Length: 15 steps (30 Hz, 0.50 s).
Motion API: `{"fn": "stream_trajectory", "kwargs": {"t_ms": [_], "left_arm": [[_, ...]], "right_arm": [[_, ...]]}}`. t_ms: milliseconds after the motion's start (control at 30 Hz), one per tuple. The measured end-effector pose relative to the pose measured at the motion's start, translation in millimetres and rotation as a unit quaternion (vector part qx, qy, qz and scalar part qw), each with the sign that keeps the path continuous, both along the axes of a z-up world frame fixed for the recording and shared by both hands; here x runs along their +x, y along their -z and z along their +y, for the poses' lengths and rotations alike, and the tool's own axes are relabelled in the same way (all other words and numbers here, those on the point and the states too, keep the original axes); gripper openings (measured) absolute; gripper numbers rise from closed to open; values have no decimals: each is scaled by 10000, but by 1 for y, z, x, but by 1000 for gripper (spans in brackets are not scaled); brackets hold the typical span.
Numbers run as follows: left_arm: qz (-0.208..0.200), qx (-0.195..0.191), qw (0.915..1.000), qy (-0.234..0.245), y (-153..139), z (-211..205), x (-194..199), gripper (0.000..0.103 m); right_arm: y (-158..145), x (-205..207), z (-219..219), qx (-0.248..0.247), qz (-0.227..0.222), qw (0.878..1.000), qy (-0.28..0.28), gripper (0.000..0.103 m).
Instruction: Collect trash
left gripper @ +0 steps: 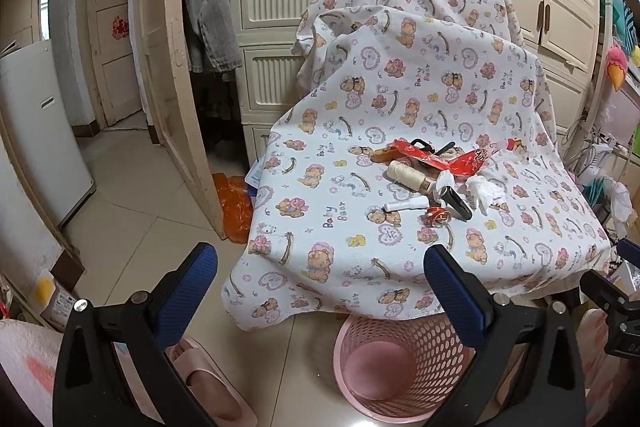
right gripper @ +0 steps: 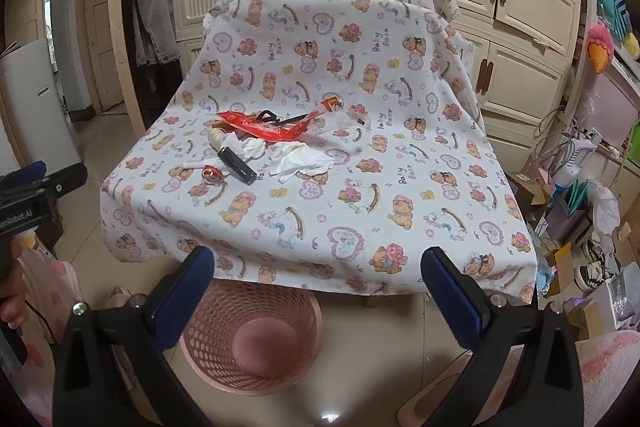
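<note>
Both grippers, left and right, jaws wide open, empty. Tissue at 12 o'clock on cloth, nearer right gripper, long axis L-R. Bin below at 7.

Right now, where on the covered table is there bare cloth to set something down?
Free: the cloth between the crumpled tissue and the near edge above the pink basket, plus the right side. Crowded: the middle-left cluster around the red wrapper and black tube.
</note>
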State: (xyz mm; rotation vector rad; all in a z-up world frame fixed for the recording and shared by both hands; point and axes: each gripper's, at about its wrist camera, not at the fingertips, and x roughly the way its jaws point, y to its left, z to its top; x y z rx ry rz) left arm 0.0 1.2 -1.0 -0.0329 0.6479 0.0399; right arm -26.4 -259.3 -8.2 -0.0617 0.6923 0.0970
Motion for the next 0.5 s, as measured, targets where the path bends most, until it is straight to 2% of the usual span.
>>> {"fn": "stream_trajectory", "kwargs": {"t_ms": [500], "left_arm": [[-26, 11, 10000, 2, -1, 0, 0, 102]], "right_arm": [[0, 0, -1, -8, -10, 10000, 18, 103]]}}
